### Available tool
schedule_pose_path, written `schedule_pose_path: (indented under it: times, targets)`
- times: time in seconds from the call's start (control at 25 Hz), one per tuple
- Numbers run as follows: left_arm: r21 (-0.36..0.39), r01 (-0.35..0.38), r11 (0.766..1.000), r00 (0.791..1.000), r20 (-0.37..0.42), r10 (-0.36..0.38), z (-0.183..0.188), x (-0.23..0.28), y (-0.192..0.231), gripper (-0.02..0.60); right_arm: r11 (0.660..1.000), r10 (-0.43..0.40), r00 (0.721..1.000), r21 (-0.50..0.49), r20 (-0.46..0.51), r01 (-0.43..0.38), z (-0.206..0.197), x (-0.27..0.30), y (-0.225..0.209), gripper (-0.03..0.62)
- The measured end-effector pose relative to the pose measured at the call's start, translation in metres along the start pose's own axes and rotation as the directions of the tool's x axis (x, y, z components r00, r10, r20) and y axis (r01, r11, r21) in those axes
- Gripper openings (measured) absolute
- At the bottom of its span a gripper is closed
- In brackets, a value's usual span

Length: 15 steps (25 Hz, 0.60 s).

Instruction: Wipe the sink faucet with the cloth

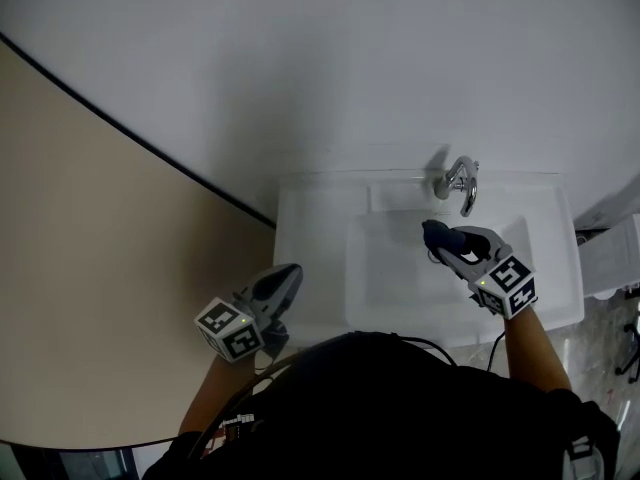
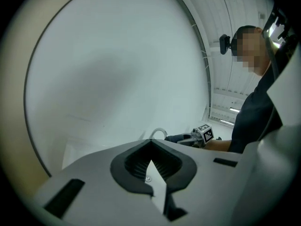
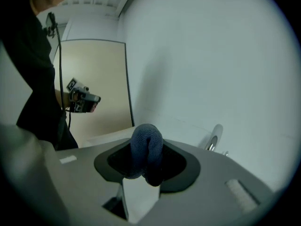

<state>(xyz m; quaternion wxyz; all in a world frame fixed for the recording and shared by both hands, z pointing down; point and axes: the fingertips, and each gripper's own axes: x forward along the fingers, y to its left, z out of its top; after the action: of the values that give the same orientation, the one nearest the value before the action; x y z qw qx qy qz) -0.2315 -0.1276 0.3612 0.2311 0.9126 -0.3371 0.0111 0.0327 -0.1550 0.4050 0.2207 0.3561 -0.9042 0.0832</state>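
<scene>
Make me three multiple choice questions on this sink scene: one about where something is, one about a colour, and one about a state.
1. Where on the sink does the faucet stand?
A. At the back rim, by the wall
B. At the front rim
C. At the left front corner

2. What colour is the cloth in the right gripper?
A. White
B. Dark blue
C. Red

3. How do the jaws of the left gripper stand?
A. Wide apart
B. Shut on the cloth
C. Together, with nothing between them

Answers:
1 A: the head view shows the faucet at the far edge of the sink, against the wall.
2 B: the right gripper view shows a dark blue wad between its jaws.
3 C: the left gripper view shows the jaw tips meeting, with nothing held.
</scene>
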Motion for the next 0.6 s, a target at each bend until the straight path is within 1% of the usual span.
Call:
schedule_pose_path:
  times: [0.08, 0.16, 0.32, 0.4, 0.48, 0.52, 0.6]
  targets:
    - [-0.013, 0.013, 1.0, 1.0, -0.019, -0.013, -0.001, 0.011, 0.007, -0.008, 0.997, -0.017, 0.998, -0.08, -0.067, 0.011, 0.001, 0.01, -0.003, 0.143]
    - [-0.03, 0.032, 0.999, 0.999, -0.024, -0.033, -0.001, 0.021, 0.019, -0.008, 0.989, -0.058, 0.99, -0.144, -0.127, 0.04, 0.003, 0.018, -0.008, 0.143]
    - [-0.047, 0.115, 0.992, 0.993, -0.018, -0.116, -0.002, 0.035, 0.048, -0.008, 0.973, -0.135, 0.968, -0.211, -0.212, 0.089, 0.011, 0.039, -0.012, 0.143]
    - [-0.048, 0.155, 0.987, 0.987, -0.027, -0.157, -0.002, 0.037, 0.065, -0.008, 0.964, -0.165, 0.951, -0.246, -0.261, 0.1, 0.014, 0.056, -0.008, 0.143]
    - [-0.042, 0.202, 0.979, 0.979, -0.033, -0.203, 0.0, 0.039, 0.083, -0.008, 0.949, -0.198, 0.924, -0.3, -0.326, 0.098, 0.017, 0.075, -0.007, 0.143]
    - [-0.039, 0.225, 0.974, 0.974, -0.034, -0.226, 0.0, 0.04, 0.09, -0.008, 0.939, -0.218, 0.905, -0.332, -0.365, 0.092, 0.018, 0.082, -0.008, 0.143]
    - [-0.044, 0.255, 0.966, 0.966, -0.033, -0.256, -0.004, 0.044, 0.102, -0.008, 0.916, -0.256, 0.854, -0.395, -0.454, 0.065, 0.016, 0.092, -0.015, 0.143]
